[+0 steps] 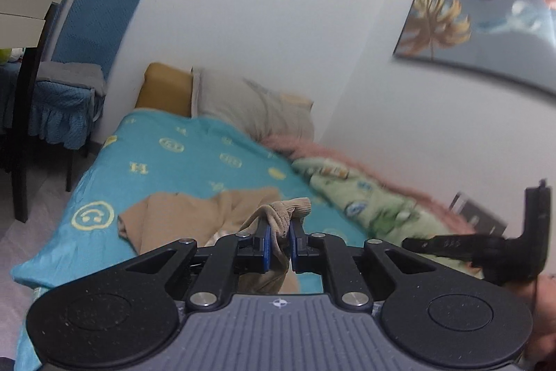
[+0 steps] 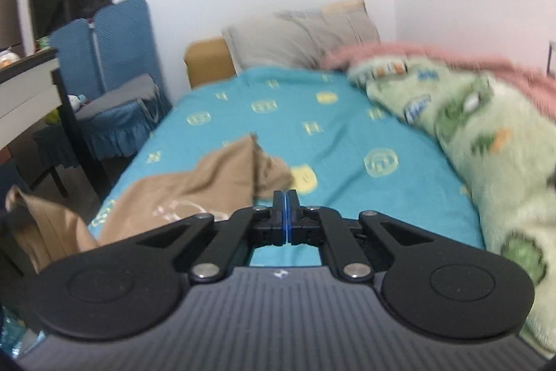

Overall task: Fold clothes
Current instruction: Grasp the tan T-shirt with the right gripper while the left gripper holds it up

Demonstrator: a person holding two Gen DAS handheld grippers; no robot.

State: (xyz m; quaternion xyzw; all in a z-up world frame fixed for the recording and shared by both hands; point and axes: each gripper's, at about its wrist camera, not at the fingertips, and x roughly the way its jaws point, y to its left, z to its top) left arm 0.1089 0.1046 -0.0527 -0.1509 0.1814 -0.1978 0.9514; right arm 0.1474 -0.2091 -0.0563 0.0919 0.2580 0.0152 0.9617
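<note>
A tan garment (image 1: 194, 214) lies rumpled on the teal bedsheet (image 1: 166, 145). My left gripper (image 1: 279, 235) is shut on a ribbed cuff of the tan garment and holds it lifted above the bed. In the right wrist view the garment (image 2: 194, 186) spreads across the bed's near left side, with one part hanging off the edge (image 2: 38, 225). My right gripper (image 2: 285, 211) is shut with its pads together and nothing between them, above the sheet just right of the garment. It also shows at the right of the left wrist view (image 1: 486, 246).
A green patterned blanket (image 2: 479, 134) and a pink one (image 2: 434, 58) are heaped along the wall side. A grey pillow (image 2: 299, 37) lies at the head. A blue-covered chair (image 2: 114, 82) and a table (image 2: 27, 86) stand left of the bed.
</note>
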